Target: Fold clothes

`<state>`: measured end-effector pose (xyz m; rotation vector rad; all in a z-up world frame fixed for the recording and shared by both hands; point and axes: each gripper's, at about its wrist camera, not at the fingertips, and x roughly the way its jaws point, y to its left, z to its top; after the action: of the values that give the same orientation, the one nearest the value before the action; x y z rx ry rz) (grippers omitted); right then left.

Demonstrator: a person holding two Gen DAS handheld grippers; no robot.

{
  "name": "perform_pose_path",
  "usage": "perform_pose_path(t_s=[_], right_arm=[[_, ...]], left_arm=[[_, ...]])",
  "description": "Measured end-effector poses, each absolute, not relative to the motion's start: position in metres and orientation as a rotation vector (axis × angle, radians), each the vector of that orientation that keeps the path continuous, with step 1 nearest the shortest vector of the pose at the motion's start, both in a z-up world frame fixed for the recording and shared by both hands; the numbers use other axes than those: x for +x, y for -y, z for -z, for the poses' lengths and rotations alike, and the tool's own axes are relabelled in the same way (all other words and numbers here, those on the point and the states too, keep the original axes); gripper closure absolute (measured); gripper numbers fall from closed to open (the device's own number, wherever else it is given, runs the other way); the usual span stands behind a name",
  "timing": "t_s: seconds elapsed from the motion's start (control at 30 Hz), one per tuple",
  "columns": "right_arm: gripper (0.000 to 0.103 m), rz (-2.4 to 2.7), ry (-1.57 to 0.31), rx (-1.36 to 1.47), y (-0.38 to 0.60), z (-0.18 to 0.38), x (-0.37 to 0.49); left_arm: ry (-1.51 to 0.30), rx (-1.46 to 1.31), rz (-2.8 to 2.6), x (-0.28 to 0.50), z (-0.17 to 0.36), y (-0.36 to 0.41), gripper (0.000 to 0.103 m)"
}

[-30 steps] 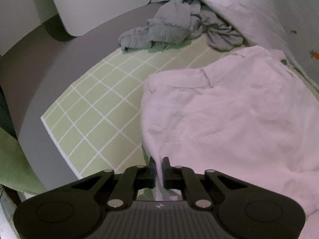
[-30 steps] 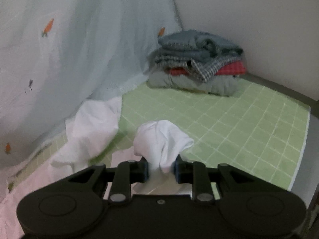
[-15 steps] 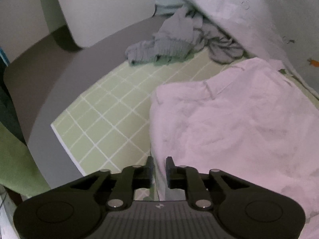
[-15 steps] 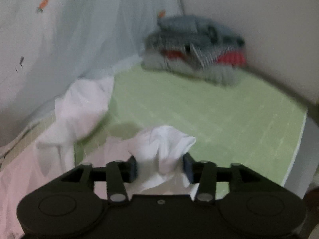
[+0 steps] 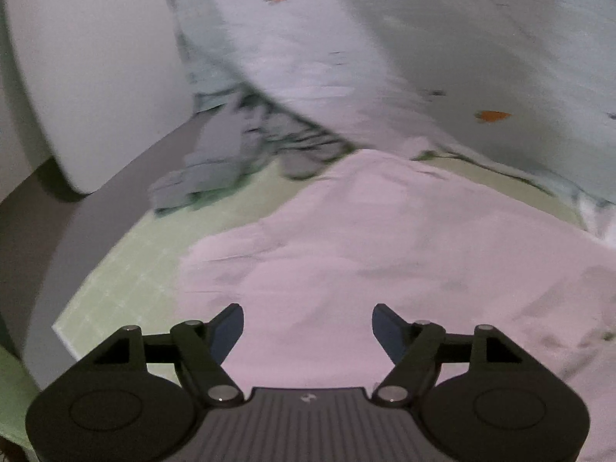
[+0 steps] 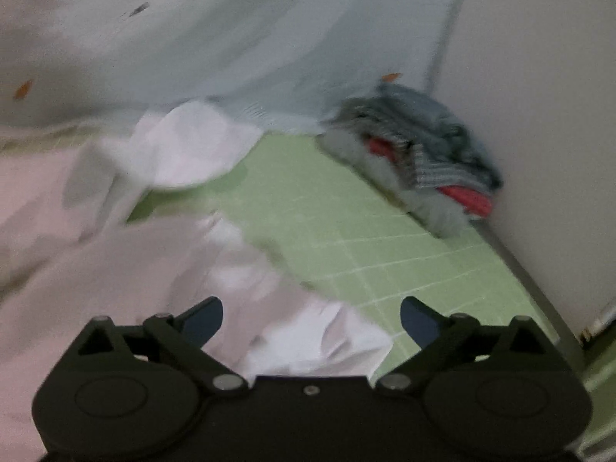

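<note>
The white garment (image 5: 404, 261) lies spread out on the green checked mat (image 5: 127, 281). The left gripper (image 5: 308, 325) hangs over it, its fingers (image 5: 227, 331) wide and opening, with nothing held. The right gripper (image 6: 312, 317) is opening wide too; a bunched white edge of the garment lies loose below its fingers (image 6: 419, 323), not pinched. A crumpled grey garment (image 5: 215, 173) sits at the mat's far side. A stack of folded clothes (image 6: 419, 161) rests by the wall. A pale cloth with little carrots (image 5: 423, 38) hangs behind.

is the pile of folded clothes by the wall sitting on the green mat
Yes, the folded stack rests on the green mat against the wall.
</note>
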<state>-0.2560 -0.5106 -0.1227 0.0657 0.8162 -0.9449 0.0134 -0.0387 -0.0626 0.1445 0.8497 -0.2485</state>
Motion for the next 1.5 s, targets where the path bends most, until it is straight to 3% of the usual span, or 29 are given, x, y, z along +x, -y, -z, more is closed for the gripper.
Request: perform_pose_path(t_s=[0.13, 0.6, 0.67, 0.73, 0.83, 0.97, 1.03, 1.2, 1.5], right_arm=[[0.003, 0.819, -0.918, -0.136, 0.510, 0.142, -0.255], [0.003, 0.418, -1.056, -0.538, 0.547, 0.190, -0.254], [0.016, 0.403, -1.050, -0.469, 0.561, 0.188, -0.252], [0.051, 0.367, -1.026, -0.299, 0.583, 0.175, -0.255], [0.070, 0.413, -0.903, 0.015, 0.625, 0.150, -0.274], [0.070, 0.566, -0.676, 0.629, 0.701, 0.142, -0.336], [0.064, 0.680, -0.659, 0.817, 0.724, 0.157, -0.360], [0.050, 0.843, -0.646, 0.905, 0.733, 0.176, -0.398], [0.049, 0.794, -0.573, 1.003, 0.718, 0.185, -0.417]], left_arm=[[-0.834, 0.175, 0.316, -0.026, 0.057, 0.078, 0.024], [-0.847, 0.236, 0.315, -0.154, 0.067, 0.147, 0.023], [-0.855, 0.230, 0.294, -0.165, 0.068, 0.149, 0.023], [-0.861, 0.226, 0.271, -0.173, 0.068, 0.152, 0.023], [-0.874, 0.213, 0.244, -0.183, 0.069, 0.155, 0.023], [-0.890, 0.198, 0.228, -0.190, 0.069, 0.158, 0.023], [-0.898, 0.204, 0.225, -0.194, 0.070, 0.159, 0.023], [-0.911, 0.224, 0.215, -0.198, 0.070, 0.160, 0.023], [-0.924, 0.239, 0.251, -0.199, 0.069, 0.169, 0.023]])
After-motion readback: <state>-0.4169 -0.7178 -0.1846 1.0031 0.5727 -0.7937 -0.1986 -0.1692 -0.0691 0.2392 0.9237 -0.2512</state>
